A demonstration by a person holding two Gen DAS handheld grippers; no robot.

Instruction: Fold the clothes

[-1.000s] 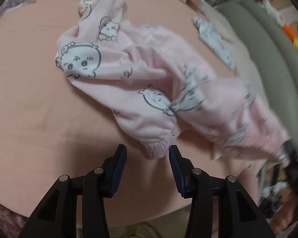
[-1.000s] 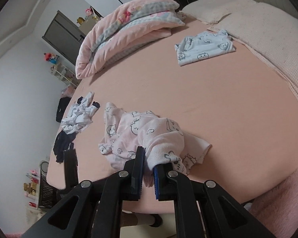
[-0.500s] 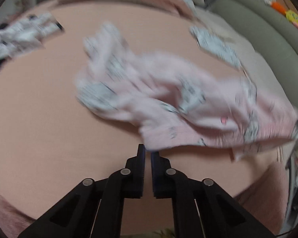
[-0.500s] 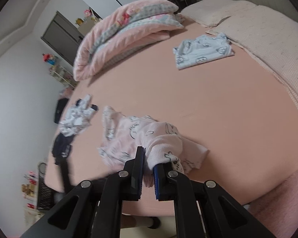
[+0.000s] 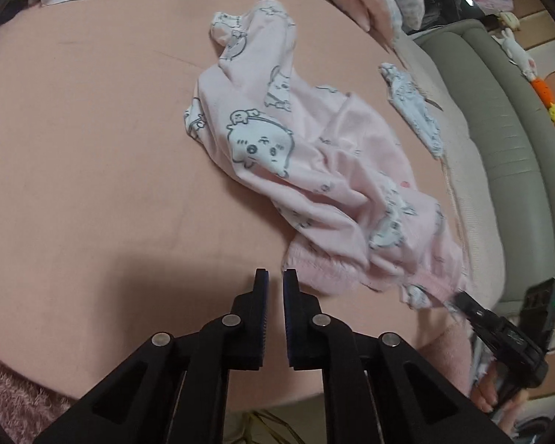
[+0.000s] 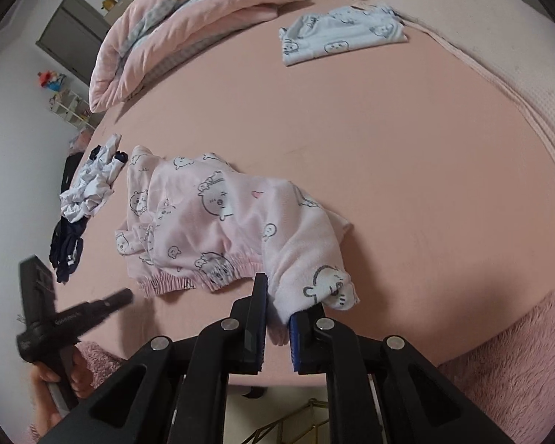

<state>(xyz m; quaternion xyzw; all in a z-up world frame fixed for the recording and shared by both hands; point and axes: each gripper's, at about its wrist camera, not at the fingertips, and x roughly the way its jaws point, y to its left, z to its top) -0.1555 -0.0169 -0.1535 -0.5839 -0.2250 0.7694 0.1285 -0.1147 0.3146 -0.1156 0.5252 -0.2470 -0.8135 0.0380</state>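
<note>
Right wrist: pink pajama pants (image 6: 218, 222) hem hidden

soft, even indoor light, kinda dim and pinkish. a broad shadow pools on the bed (image 5: 92, 185) near the lens. heavy fisheye bending with dark vignette corners. mostly sharp, slight blur toward the edges.

Both fisheye views look steeply down and forward along their own jaws, close over the near edge of the bed (image 5: 92, 148). The 2 views share the pink pajama (image 5: 296, 170) (image 6: 218, 222), seen from its left end and its right end.
</note>
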